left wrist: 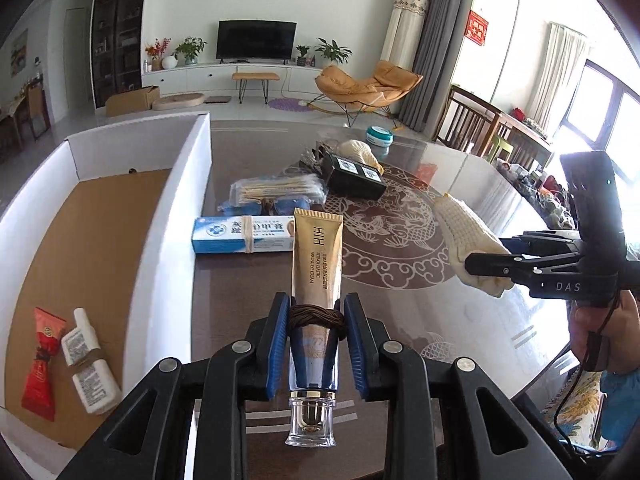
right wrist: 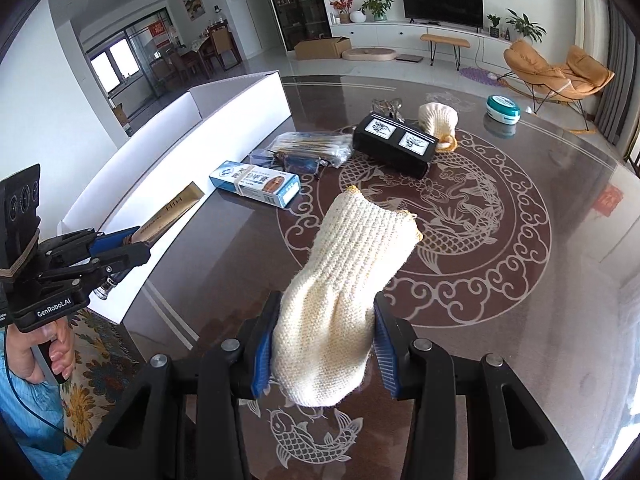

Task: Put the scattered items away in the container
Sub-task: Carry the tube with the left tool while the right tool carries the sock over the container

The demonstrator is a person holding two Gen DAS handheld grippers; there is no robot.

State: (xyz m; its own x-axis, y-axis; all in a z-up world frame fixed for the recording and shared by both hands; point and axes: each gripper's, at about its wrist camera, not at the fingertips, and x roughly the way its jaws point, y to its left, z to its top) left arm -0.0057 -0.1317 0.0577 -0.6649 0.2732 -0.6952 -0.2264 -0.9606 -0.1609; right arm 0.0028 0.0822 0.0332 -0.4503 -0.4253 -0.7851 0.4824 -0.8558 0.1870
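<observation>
My left gripper (left wrist: 316, 312) is shut on a gold eye cream tube (left wrist: 318, 256) with a brown band, held above the table beside the white cardboard box (left wrist: 188, 208). The box holds a red tube (left wrist: 40, 364) and a white bottle (left wrist: 90, 364). My right gripper (right wrist: 324, 340) is shut on a rolled cream knit glove (right wrist: 344, 292), held above the table; it also shows in the left wrist view (left wrist: 472, 248). Loose on the table lie a blue toothpaste box (left wrist: 244, 234), a bag of cotton swabs (left wrist: 276, 190), a black box (left wrist: 354, 176) and a second knit glove (left wrist: 360, 152).
The dark glass table (right wrist: 500, 300) carries a white dragon pattern. A teal round tin (right wrist: 503, 109) stands at the far right. The box's tall white wall (right wrist: 192, 140) runs along the table's left side. A floral cloth (right wrist: 92, 364) lies beyond the near edge.
</observation>
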